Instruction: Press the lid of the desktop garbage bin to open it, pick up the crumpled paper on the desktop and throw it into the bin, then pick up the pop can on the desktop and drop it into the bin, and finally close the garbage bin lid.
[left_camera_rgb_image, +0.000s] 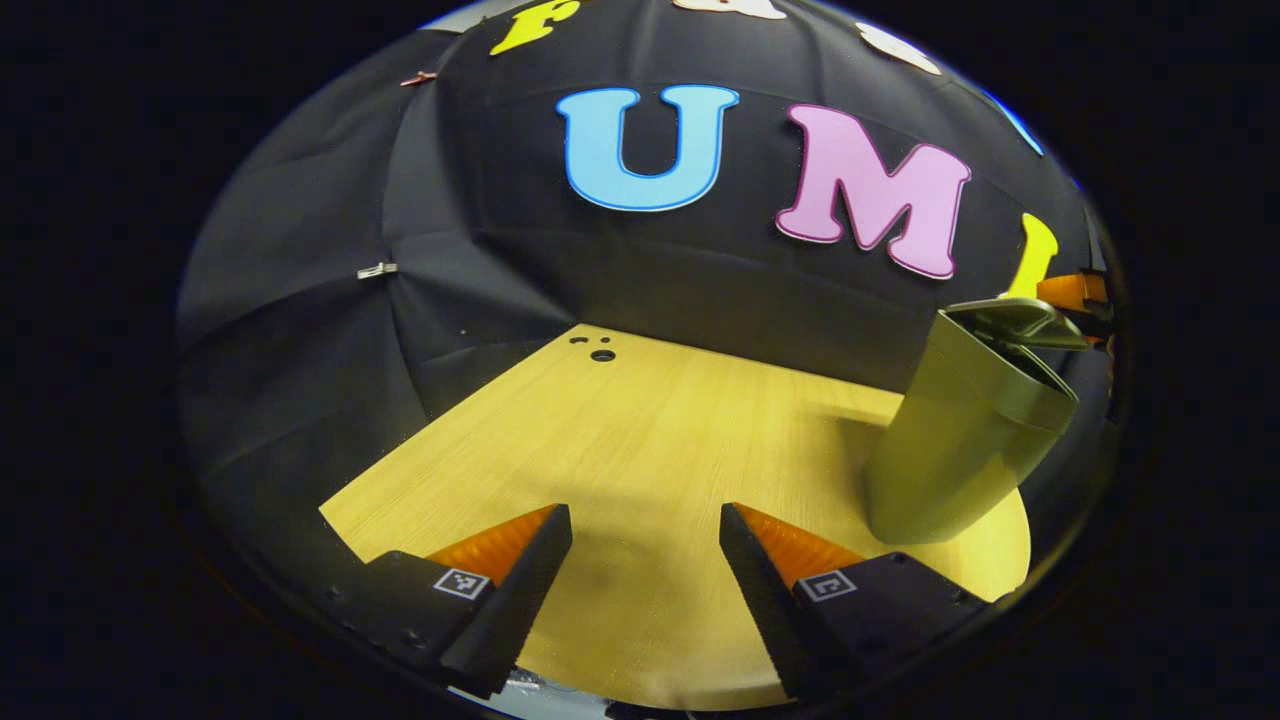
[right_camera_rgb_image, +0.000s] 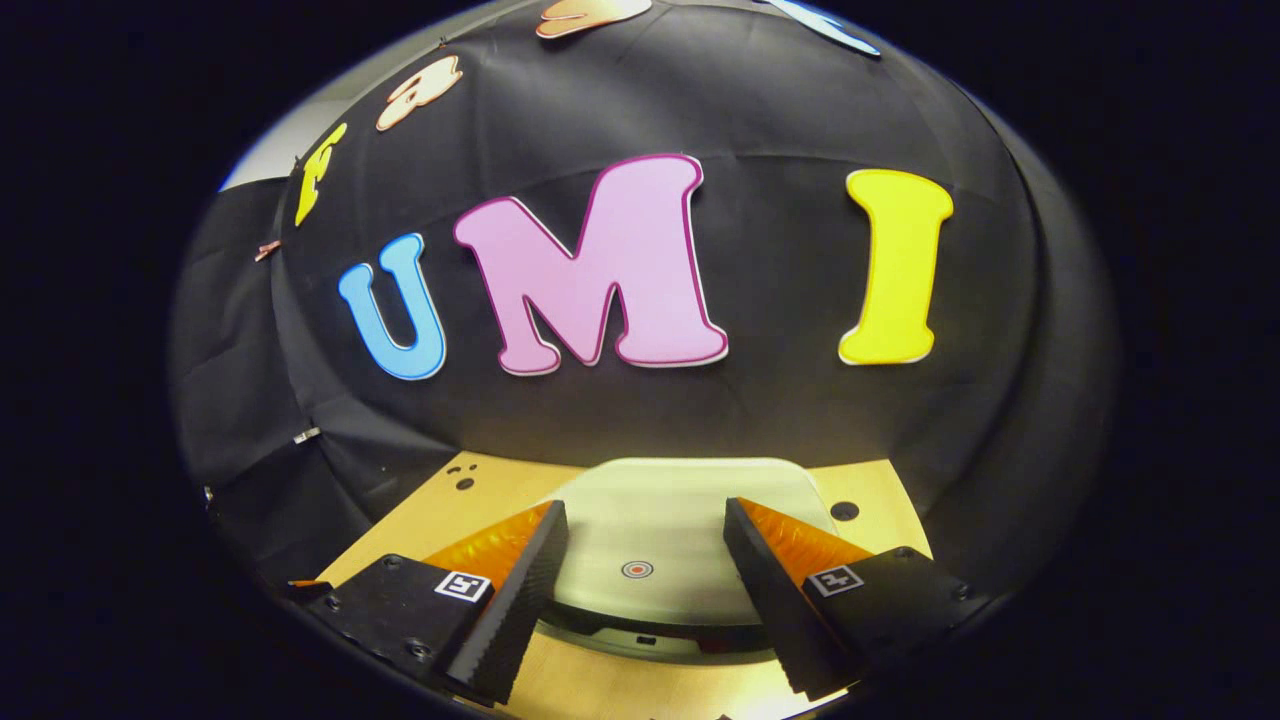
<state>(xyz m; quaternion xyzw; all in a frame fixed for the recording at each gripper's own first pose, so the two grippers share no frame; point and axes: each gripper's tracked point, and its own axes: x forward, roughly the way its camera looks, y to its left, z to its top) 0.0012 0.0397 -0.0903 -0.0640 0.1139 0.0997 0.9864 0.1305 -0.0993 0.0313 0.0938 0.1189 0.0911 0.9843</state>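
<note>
So nearest in the left gripper view, the left gripper (left_camera_rgb_image: 645, 560) has its fingers spread wide with nothing between them, hanging over bare wood near the front edge of the worktop (left_camera_rgb_image: 640, 430). Past that it's just wood grain until the right-hand side, where the garbage bin (left_camera_rgb_image: 965, 430) sits, an olive-green tapered thing that looks tilted through the fisheye. Its lid (left_camera_rgb_image: 1015, 320) is propped up at an angle, so there's a dark gap showing at the mouth, and a bit of the other gripper shows just beyond the lid. Way at the back left corner of the worktop there's a small cluster of holes (left_camera_rgb_image: 597, 350) right by the cloth wall. Over in the right gripper view, the right gripper (right_camera_rgb_image: 645, 565) is also spread apart and gripping nothing, and it's hovering straight above the bin, so the pale lid (right_camera_rgb_image: 690, 510) sits between and beyond the two fingers. There's a little round red-ringed marker (right_camera_rgb_image: 637, 569) on the lid, sitting between the fingers. Can't tell whether either finger is actually touching the lid. Behind the bin, at the back edge, one more hole (right_camera_rgb_image: 844, 511) in the wood on the right.
</note>
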